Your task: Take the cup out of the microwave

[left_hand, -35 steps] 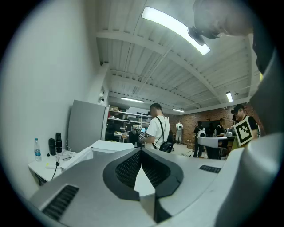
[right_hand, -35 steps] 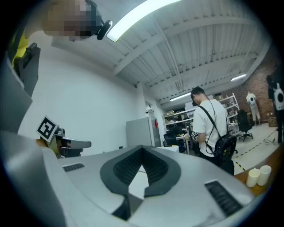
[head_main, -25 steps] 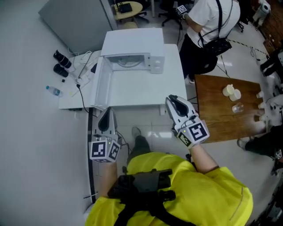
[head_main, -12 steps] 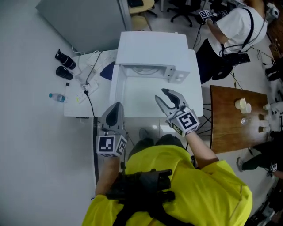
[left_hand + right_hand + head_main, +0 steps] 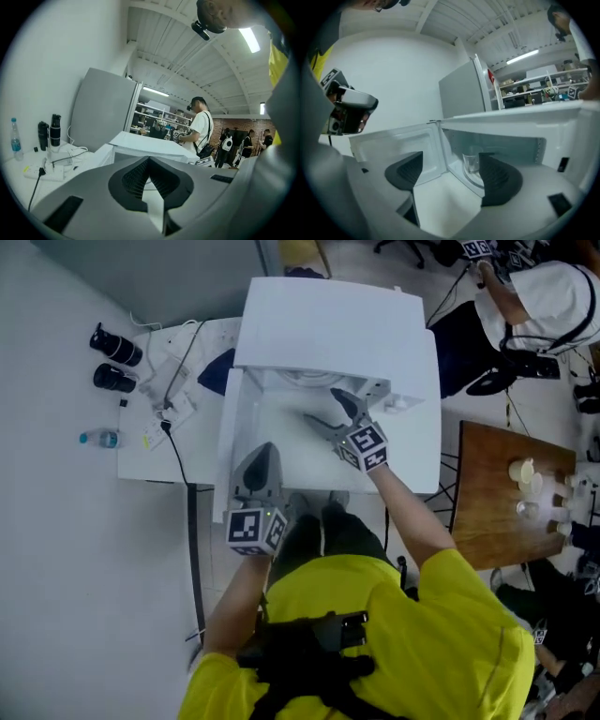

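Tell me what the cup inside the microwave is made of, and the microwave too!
The cup looks like clear glass, or maybe clear plastic: you can see the wall behind it right through it, and its rim glints a little. The microwave looks like smooth white painted metal or plastic with a slight shine. The pictures do not show which.

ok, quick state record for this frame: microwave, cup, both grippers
microwave: white microwave oven on white table, door swung open
cup: clear glass cup, upright inside the cavity, untouched
right gripper: in front of the opening, jaws opening, nothing between them, cup farther in, ahead of them
left gripper: near the open door's free edge, jaws together, empty
task: cup not yet out
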`<state>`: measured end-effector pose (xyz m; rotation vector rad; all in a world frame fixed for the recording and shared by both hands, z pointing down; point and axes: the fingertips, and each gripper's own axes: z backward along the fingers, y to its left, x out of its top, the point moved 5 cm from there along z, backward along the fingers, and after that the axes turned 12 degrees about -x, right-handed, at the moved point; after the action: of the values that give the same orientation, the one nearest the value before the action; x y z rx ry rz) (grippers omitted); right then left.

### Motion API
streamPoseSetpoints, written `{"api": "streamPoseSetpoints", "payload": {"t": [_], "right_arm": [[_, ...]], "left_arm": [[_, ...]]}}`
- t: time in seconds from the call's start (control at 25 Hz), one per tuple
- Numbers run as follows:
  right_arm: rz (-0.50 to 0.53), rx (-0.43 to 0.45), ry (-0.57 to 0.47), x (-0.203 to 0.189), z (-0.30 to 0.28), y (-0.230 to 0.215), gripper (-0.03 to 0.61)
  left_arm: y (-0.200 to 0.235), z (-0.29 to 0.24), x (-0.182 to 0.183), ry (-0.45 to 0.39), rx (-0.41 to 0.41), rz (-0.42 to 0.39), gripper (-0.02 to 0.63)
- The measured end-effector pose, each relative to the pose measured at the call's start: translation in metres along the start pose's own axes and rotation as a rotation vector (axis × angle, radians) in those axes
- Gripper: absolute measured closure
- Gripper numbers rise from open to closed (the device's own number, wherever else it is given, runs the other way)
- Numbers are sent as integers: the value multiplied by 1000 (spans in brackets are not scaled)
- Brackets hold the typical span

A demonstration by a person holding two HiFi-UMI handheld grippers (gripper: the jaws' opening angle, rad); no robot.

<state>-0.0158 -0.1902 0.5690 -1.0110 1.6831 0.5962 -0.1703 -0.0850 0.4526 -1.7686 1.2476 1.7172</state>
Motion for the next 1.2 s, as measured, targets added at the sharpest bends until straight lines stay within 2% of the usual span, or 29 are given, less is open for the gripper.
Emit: {"api": "streamPoseSetpoints", "payload": {"t": [0.16,0.28,0.32,0.36,0.44,0.6,0.76,0.92,1.04,1.2], "right_arm": [[37,-31,27,-22,-69,-32,189],[45,-45,58,-43,-114,-43,185],[50,-48,66,-50,-125,-45,132],[59,-55,68,-54,-133,-46,133],[90,-76,62,-52,-141,-46,132],[250,-66,55,-44,-145,-29,133],[214,-81,62,-34,-164,-37,133],[243,-30,102,-32,-188,-35,133],[218,-41,95,-31,-197,-34,183],[239,-61,93,-31,-200,-30,230]], "left_arm": [[14,-32,-32,48,29,54,614],[18,-37,-45,54,35,50,614],[20,-38,-49,58,38,41,614],[22,-40,-52,64,40,35,614],[29,-45,-58,73,45,32,614],[43,-56,-64,88,64,48,614],[47,-58,-58,84,66,63,614],[56,-62,-55,92,80,61,614],[61,-64,-56,101,90,64,614],[66,-69,-58,108,87,70,614]]}}
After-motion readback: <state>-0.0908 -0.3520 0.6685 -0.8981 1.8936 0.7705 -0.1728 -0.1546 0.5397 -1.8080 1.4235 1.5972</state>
